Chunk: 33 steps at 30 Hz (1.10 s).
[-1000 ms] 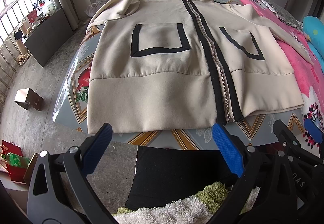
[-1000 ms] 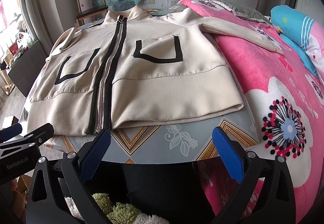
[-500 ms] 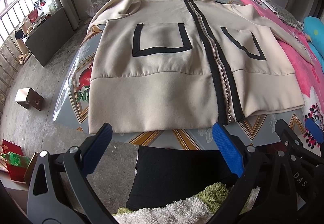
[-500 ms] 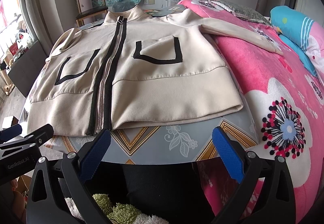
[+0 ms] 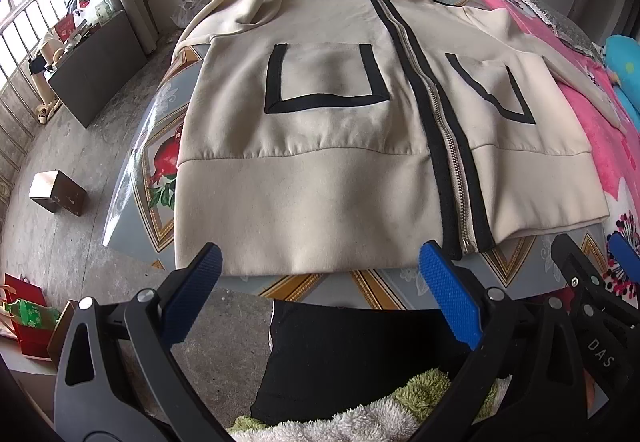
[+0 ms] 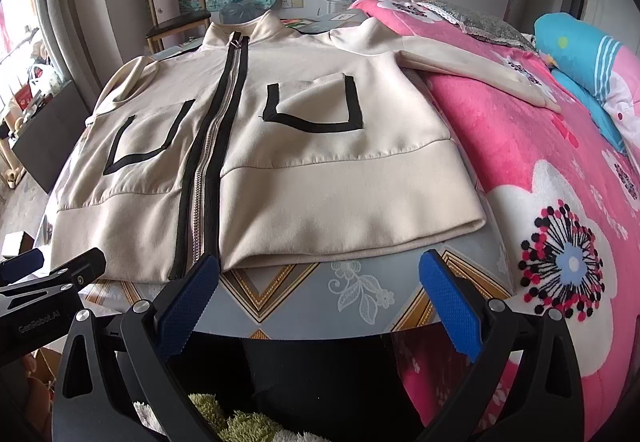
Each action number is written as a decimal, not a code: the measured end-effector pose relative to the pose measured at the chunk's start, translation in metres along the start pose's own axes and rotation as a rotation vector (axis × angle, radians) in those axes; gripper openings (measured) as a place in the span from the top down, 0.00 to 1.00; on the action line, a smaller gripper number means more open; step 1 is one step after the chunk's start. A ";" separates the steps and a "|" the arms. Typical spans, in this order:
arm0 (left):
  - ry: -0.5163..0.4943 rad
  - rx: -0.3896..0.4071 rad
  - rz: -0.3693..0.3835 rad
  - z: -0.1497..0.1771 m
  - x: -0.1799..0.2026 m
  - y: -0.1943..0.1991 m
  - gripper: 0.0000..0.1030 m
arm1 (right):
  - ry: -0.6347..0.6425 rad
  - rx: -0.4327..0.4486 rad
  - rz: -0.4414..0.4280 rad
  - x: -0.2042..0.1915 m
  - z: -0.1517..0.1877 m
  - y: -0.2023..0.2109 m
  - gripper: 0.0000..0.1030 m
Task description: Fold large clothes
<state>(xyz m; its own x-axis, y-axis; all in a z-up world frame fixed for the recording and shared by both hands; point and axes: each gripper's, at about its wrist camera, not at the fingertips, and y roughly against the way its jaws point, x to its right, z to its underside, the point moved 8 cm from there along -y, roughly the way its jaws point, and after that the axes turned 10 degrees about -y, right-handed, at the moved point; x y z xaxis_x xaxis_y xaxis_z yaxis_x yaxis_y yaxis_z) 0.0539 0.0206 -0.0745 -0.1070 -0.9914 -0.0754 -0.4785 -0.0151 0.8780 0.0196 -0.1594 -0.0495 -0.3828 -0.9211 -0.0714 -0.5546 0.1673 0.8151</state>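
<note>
Compared with a second ago, the cream zip-up jacket with black trim (image 5: 320, 146) looks slightly nearer but lies flat as before on the patterned worktop (image 6: 360, 290). The left gripper (image 5: 320, 274) and the right gripper (image 6: 320, 278) remain released, empty, just short of its near hem.

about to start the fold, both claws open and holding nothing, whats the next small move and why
Probably ease the right claw forward and down onto the jacket hem just ahead of it. The jacket lies flat and zipped on the table, nothing folded yet, and the left claw already sits right at the hem on its side. One sleeve trails onto the pink blanket, so that side likely wants gathering first.
</note>
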 end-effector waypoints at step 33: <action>0.370 0.150 -0.031 -0.193 -0.363 -0.183 0.07 | 0.258 -0.042 -0.280 -0.187 -0.114 -0.107 0.05</action>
<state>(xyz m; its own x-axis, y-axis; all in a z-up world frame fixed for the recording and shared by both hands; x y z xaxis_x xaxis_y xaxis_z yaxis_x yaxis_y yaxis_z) 0.3486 0.3579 -0.1164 0.2173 -0.9711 0.0985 -0.6011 -0.0536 0.7974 0.2350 -0.0448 -0.0579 -0.0191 -0.9883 -0.1515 -0.5788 -0.1126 0.8076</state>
